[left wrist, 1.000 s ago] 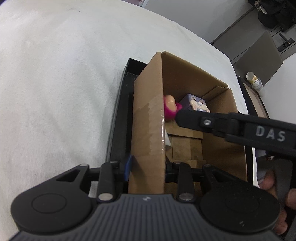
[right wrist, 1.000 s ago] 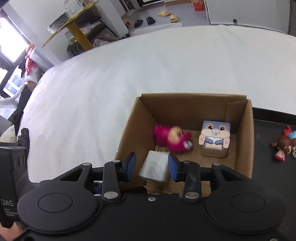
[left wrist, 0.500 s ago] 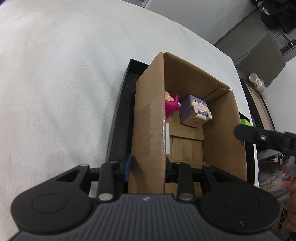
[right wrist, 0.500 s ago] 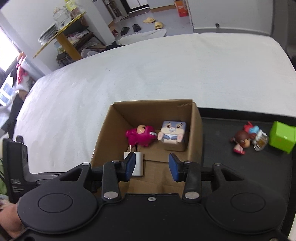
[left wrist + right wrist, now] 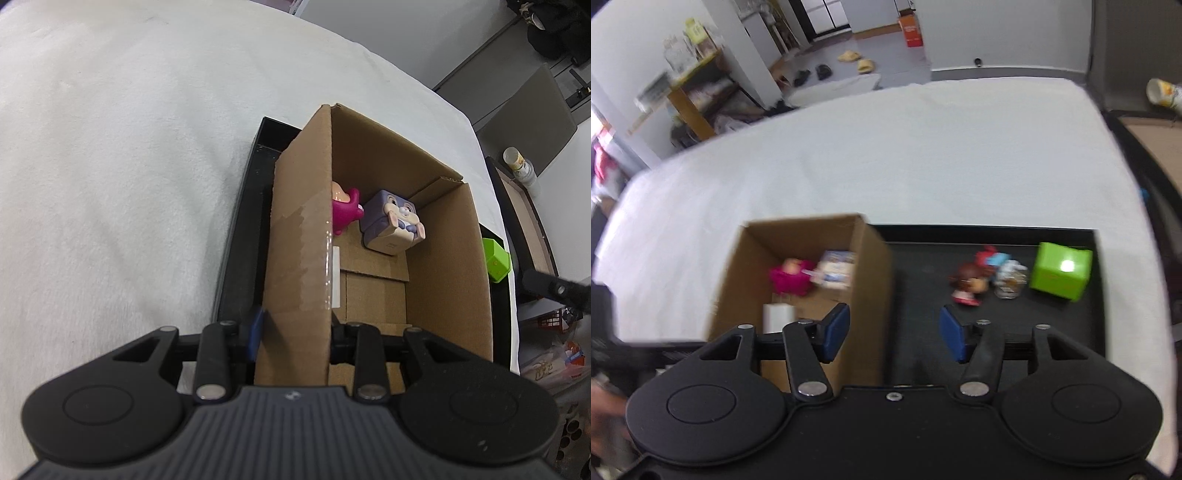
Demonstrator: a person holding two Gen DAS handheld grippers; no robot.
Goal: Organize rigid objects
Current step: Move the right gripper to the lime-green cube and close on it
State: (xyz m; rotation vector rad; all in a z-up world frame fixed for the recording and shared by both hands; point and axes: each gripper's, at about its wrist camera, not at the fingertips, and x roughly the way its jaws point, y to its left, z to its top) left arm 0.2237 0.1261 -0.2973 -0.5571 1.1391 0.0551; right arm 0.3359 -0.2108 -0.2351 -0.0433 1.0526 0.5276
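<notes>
A cardboard box stands on a black tray. Inside lie a pink toy, a bunny cube and a white charger. My left gripper is shut on the box's left wall. My right gripper is open and empty, over the tray beside the box's right wall. On the tray to the right lie a doll figure, a small clear toy and a green cube. The green cube also shows in the left wrist view.
The tray sits on a white cloth-covered surface. The right gripper's finger shows at the right edge of the left wrist view. A bottle stands beyond the surface's far edge.
My right gripper let the white charger go into the box, opened wide and moved right, out of the box and over the tray. My left gripper kept its hold on the box wall.
</notes>
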